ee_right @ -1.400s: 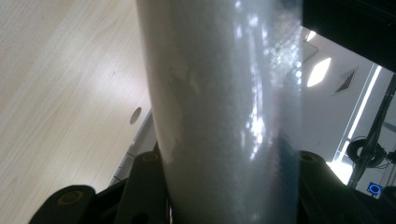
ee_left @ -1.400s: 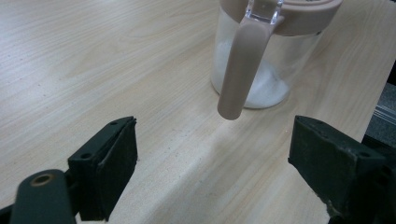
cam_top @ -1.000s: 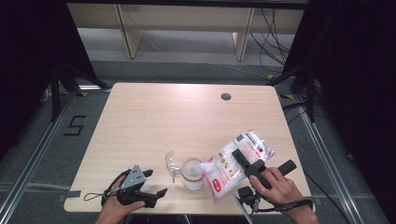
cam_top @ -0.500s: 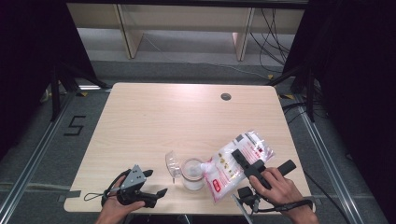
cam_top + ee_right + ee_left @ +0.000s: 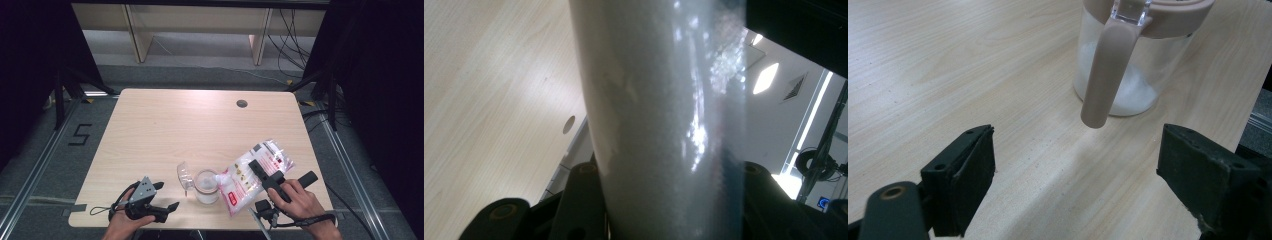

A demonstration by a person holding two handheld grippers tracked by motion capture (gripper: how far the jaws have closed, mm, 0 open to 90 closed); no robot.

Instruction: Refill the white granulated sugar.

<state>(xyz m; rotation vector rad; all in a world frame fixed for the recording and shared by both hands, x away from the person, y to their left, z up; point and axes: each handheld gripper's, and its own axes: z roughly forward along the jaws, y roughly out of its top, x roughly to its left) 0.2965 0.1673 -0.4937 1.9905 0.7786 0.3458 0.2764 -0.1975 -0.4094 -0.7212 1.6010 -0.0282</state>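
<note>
Almost nothing has moved in the last second: your right gripper [image 5: 262,172] is still clamped on the bag [image 5: 252,176] and still holds it tilted, its low corner over the mouth of the jar [image 5: 206,186] near the table's front edge. I judge the pour to be under way and steady, so the angle likely needs no correction yet.

The bag is soft, glossy clear plastic with red and white print, packed with fine white grains; between your right jaws it bulges smooth and taut [image 5: 659,125]. The jar is a clear, round cylinder with a matte beige rim and a dangling beige strap [image 5: 1103,75], and a shallow white heap lies at its bottom. Its clear lid [image 5: 184,175] hangs open to the left.

Your left gripper [image 5: 165,200] rests on the pale wood-grain table [image 5: 175,125], left of the jar, jaws wide apart and empty.
</note>
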